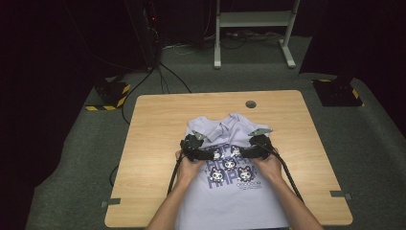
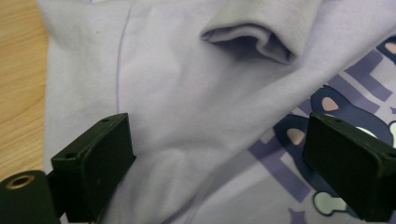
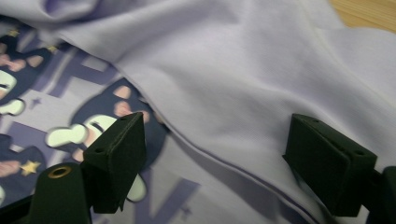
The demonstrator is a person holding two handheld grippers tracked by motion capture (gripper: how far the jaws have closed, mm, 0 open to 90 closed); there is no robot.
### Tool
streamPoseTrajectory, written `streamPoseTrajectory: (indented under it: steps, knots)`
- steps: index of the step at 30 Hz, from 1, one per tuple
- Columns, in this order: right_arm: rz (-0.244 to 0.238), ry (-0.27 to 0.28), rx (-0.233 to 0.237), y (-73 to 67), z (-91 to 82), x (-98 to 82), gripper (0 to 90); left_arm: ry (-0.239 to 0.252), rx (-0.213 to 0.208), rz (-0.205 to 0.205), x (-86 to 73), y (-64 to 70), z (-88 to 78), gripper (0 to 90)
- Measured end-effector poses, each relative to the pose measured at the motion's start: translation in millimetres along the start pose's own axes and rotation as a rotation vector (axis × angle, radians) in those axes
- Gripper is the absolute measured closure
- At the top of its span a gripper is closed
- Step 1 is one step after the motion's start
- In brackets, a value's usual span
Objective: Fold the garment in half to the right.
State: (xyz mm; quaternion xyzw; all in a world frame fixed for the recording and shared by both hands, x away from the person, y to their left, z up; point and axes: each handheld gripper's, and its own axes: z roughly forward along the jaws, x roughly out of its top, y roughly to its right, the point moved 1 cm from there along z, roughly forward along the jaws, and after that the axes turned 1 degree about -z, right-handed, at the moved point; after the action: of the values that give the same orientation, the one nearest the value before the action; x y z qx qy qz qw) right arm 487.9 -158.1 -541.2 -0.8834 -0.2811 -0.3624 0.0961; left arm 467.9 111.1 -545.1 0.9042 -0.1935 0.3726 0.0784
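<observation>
**2 tools spread wide over lilac T-shirt**

Lilac T-shirt [image 1: 230, 191] lies mid-tabletop [image 1: 153, 124], hem running off the 6 o'clock edge, its top folded down toward the print. Left tool [image 1: 194, 143] at the fold's 9 o'clock end, jaws wide, cloth beneath, ungripped. Right tool [image 1: 258, 143] at its 3 o'clock end, jaws likewise wide, gripping nothing.

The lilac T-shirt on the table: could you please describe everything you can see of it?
The lilac T-shirt looks like soft knit cotton, with a dark purple print of cartoon figures and letters on its chest. Its top part is folded down over the print, creased, with a sleeve opening showing. It lies on the wooden table, hem toward the person. Both grippers hover open-jawed over the fold.
</observation>
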Motion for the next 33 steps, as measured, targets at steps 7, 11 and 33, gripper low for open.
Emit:
streamPoseTrajectory:
  steps: [7, 11, 33]
  knots:
    - [-0.014, -0.050, -0.012, 8.2, -11.1, -5.5, 18.2, -0.014, 0.002, -0.009, -12.0, -8.7, -13.2, 9.2]
    - [-0.027, 0.019, -0.017, 0.5, -19.0, 2.2, 18.7, 0.076, 0.000, 0.020, -4.5, -4.2, -22.2, 9.8]
    - [0.033, -0.036, -0.036, 14.8, 1.5, 19.8, 17.7, 0.002, -0.010, -0.024, 10.9, -18.6, 3.1, 9.4]
